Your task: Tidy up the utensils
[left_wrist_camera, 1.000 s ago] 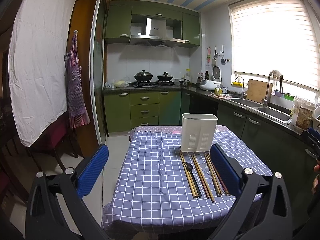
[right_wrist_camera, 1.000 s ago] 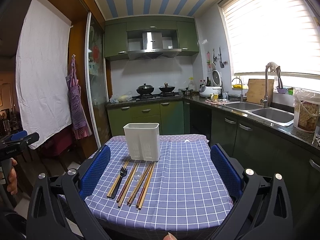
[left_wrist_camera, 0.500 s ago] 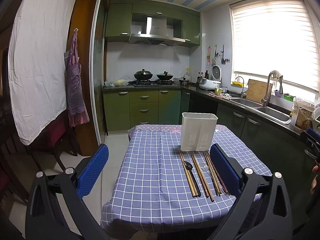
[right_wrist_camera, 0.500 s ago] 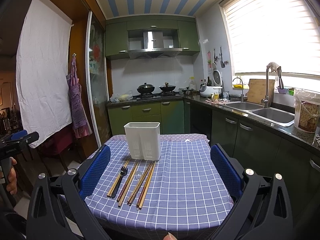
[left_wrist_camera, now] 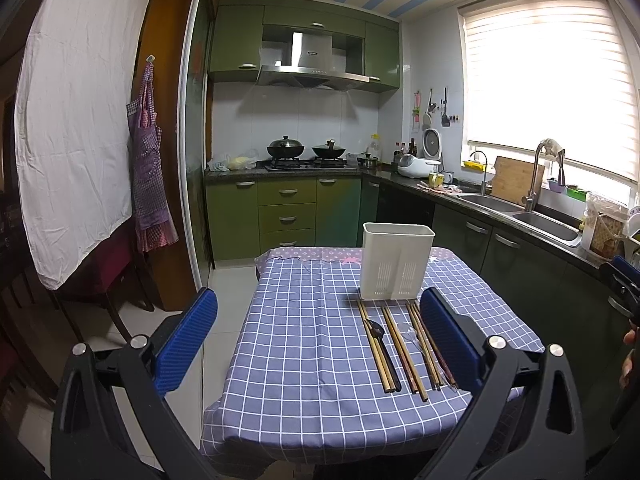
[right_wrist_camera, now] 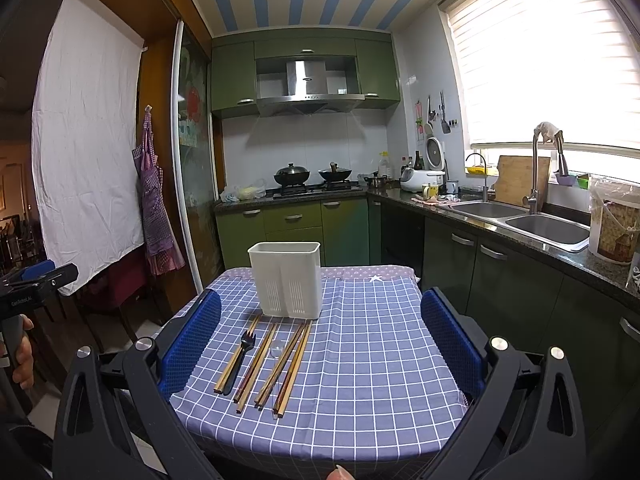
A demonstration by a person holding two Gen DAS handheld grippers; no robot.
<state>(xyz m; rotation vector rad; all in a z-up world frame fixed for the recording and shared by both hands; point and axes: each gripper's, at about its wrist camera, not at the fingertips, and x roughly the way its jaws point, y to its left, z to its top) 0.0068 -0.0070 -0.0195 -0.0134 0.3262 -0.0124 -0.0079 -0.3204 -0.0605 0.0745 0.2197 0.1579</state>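
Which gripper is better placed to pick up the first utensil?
Right, marginally. Both grippers hang open short of the table, but the utensil row lies nearer the right gripper centreline than the left gripper.

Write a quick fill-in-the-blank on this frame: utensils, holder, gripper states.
1. The white utensil holder stands upright on the ____ tablecloth.
2. The chopsticks lie on the cloth, ____ the holder, not in it.
3. Among the chopsticks lies one black ____.
4. The left gripper and right gripper are both ____, holding nothing.

Missing words: checked; in front of; fork; open
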